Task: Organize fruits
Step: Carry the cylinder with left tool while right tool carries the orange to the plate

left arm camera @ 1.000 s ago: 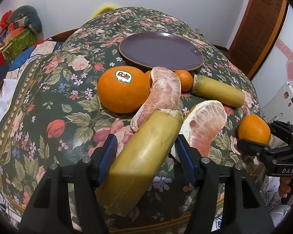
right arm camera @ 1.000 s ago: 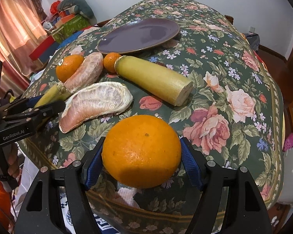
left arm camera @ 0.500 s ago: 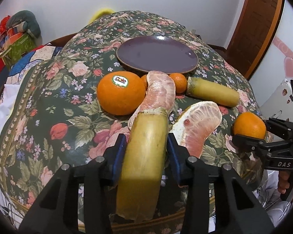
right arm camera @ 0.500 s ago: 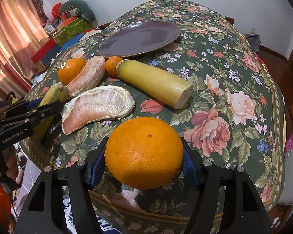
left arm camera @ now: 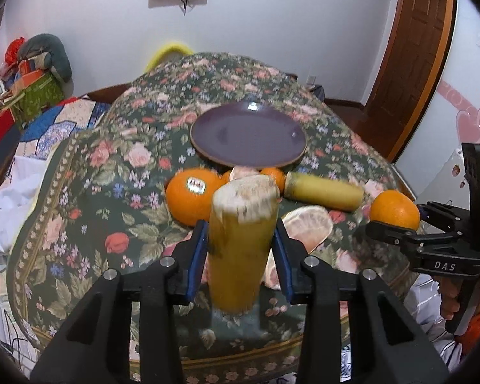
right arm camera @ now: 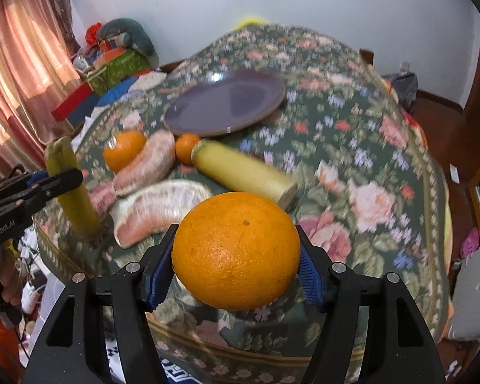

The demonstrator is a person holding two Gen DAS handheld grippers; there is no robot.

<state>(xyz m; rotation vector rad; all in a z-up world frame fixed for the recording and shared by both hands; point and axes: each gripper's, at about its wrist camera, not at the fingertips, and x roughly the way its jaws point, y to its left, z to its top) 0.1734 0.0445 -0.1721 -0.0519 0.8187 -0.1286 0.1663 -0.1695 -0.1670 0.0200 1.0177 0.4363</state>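
Above the floral-clothed table (left arm camera: 80, 172), your left claw (left arm camera: 240, 252) clamps a tilted yellow-green peeled cane piece (left arm camera: 240, 240); your right claw (right arm camera: 235, 267) grips a large round orange (right arm camera: 236, 249), short of the purple plate (right arm camera: 227, 102).

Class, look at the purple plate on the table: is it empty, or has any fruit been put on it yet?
Empty. The purple plate shows only bare glaze in both views; every fruit lies on the tablecloth or is held.

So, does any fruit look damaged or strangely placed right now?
Nothing is spilled or damaged. The yellow stalk piece in the left gripper stands nearly upright. The purple plate holds no fruit.
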